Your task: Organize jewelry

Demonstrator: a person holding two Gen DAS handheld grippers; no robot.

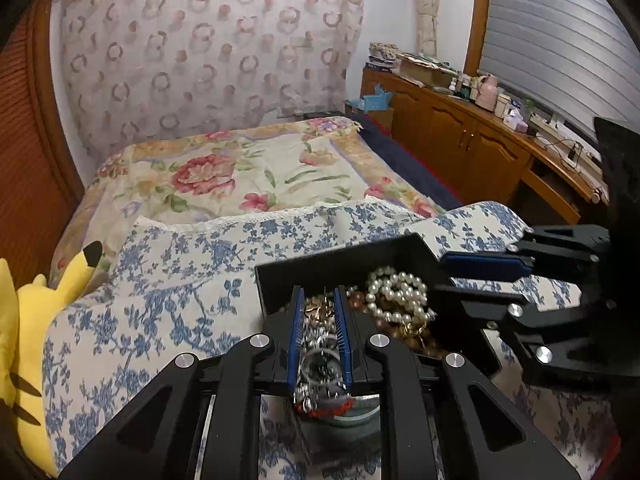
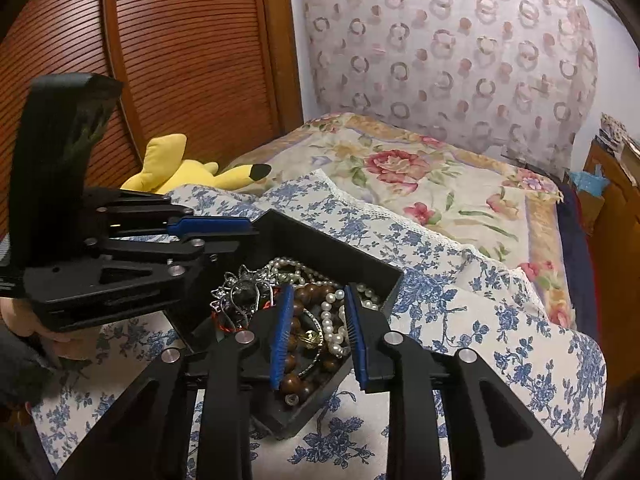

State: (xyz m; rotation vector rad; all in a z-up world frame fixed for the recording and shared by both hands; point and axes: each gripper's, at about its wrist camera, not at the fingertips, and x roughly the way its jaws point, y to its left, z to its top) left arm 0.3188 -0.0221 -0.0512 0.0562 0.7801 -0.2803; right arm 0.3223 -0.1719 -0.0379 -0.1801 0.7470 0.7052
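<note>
Blue-padded, my left gripper [image 1: 320, 320] is clenched on a silvery tangle of chains [image 1: 322, 364] over the black jewelry box [image 2: 340, 258]. My right gripper [image 2: 316, 320] hangs unclenched above pearls [image 2: 334, 322] and wooden beads [image 2: 304, 294] inside, on the floral pillow [image 2: 500, 344].

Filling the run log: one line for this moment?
left gripper: shut on silver jewelry piece | right gripper: open above black box | pearls in box

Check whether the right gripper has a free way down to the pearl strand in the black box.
Probably yes. The right gripper hangs over the open black box, jaws apart, with the pearl strand showing between them on top of the heap. The left gripper sits off at the box's far corner.
</note>
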